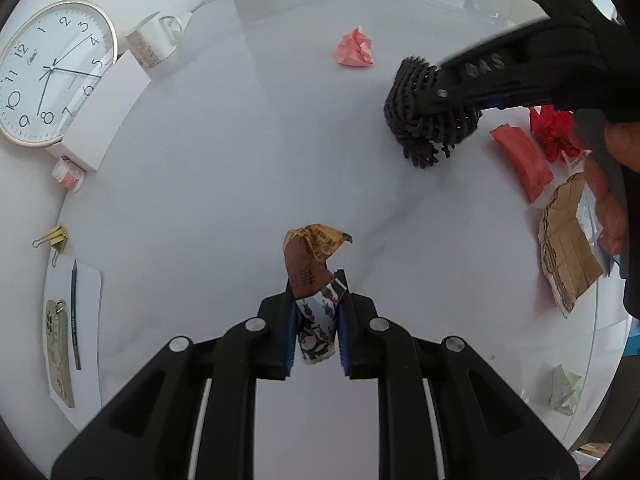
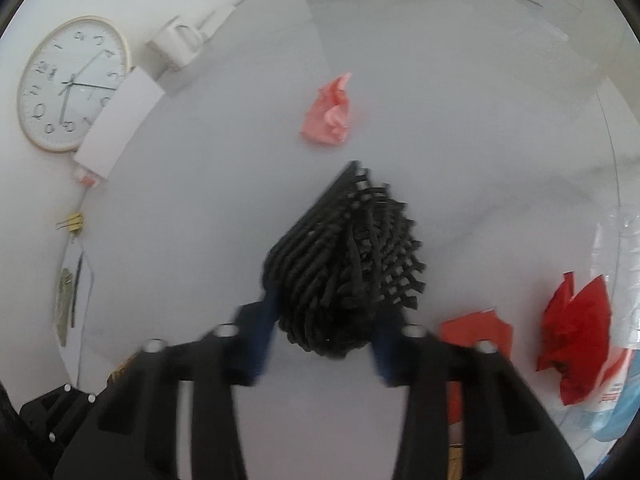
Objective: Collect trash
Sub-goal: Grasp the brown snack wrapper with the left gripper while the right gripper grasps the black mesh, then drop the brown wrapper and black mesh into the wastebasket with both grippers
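Observation:
My left gripper [image 1: 316,292] is shut on a crumpled brown-and-white snack wrapper [image 1: 314,256], which sticks up past the fingertips above the white table [image 1: 240,160]. My right gripper [image 2: 326,320] is shut on a black lattice scrap [image 2: 348,256], its blue pads pressing on both sides. In the left wrist view that scrap [image 1: 412,96] hangs at the upper right, and a hand [image 1: 612,184] holds the right gripper. Loose on the table lie a pink paper ball [image 2: 330,114], a red paper ball [image 2: 576,332] and a red wrapper [image 1: 522,158].
A torn cardboard piece [image 1: 568,240] and a pale green paper ball [image 1: 564,390] lie at the right. Along the left edge stand a wall clock [image 1: 52,72], a white box [image 1: 104,110], a mug [image 1: 154,38], a binder clip [image 1: 56,236] and a notepad with a pencil [image 1: 74,312]. Clear plastic packaging [image 2: 624,240] lies at the far right.

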A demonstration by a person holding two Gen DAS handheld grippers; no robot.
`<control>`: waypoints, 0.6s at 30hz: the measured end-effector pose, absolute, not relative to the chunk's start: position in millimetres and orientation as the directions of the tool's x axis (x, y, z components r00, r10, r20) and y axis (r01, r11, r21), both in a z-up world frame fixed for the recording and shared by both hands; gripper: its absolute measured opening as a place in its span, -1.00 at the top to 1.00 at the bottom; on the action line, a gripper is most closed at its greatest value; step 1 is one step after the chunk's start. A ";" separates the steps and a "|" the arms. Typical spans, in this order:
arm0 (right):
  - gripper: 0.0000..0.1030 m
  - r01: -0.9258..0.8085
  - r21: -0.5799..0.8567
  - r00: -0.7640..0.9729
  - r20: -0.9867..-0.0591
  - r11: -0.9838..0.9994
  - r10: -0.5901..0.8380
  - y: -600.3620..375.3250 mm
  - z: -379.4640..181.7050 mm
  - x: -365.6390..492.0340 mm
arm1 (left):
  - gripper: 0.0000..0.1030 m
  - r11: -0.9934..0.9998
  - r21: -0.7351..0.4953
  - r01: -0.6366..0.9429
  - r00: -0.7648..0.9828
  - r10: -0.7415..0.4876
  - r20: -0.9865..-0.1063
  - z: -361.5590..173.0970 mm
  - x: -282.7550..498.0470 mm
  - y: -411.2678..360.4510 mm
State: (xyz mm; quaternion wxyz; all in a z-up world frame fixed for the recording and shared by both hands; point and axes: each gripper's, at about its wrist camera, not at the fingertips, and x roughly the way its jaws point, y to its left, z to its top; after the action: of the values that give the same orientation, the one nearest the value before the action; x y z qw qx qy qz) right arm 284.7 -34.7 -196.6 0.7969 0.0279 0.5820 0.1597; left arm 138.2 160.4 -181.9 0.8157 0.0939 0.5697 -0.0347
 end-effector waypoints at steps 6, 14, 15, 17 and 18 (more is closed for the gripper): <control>0.52 -0.247 0.229 0.320 -0.898 0.941 0.303 -45.3 -158.1 235.8 | 0.68 0.967 0.135 0.215 0.366 0.048 -0.929 -165.2 106.4 142.2; 0.52 -0.224 0.203 0.384 -0.881 0.953 0.278 -97.3 -93.9 114.3 | 0.68 0.944 0.060 0.323 0.359 -0.064 -0.931 -128.6 49.1 86.6; 0.52 -0.212 0.200 0.387 -0.882 0.957 0.270 -107.7 -90.4 98.4 | 0.68 0.937 0.049 0.345 0.354 -0.082 -0.932 -123.4 37.8 73.6; 0.51 -0.177 0.196 0.390 -0.886 0.965 0.251 -135.8 -84.2 61.0 | 0.67 0.925 0.037 0.379 0.347 -0.105 -0.932 -117.1 18.8 52.3; 0.51 -0.156 0.189 0.387 -0.892 0.970 0.236 -152.1 -82.2 39.2 | 0.67 0.913 0.029 0.407 0.345 -0.124 -0.930 -113.5 6.2 36.9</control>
State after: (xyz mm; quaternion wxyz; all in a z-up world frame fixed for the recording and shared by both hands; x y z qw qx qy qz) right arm 39.2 -152.1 -82.2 0.8318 0.0370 0.5412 0.1178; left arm 6.2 36.9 -113.5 0.8099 0.1289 0.5482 -0.1638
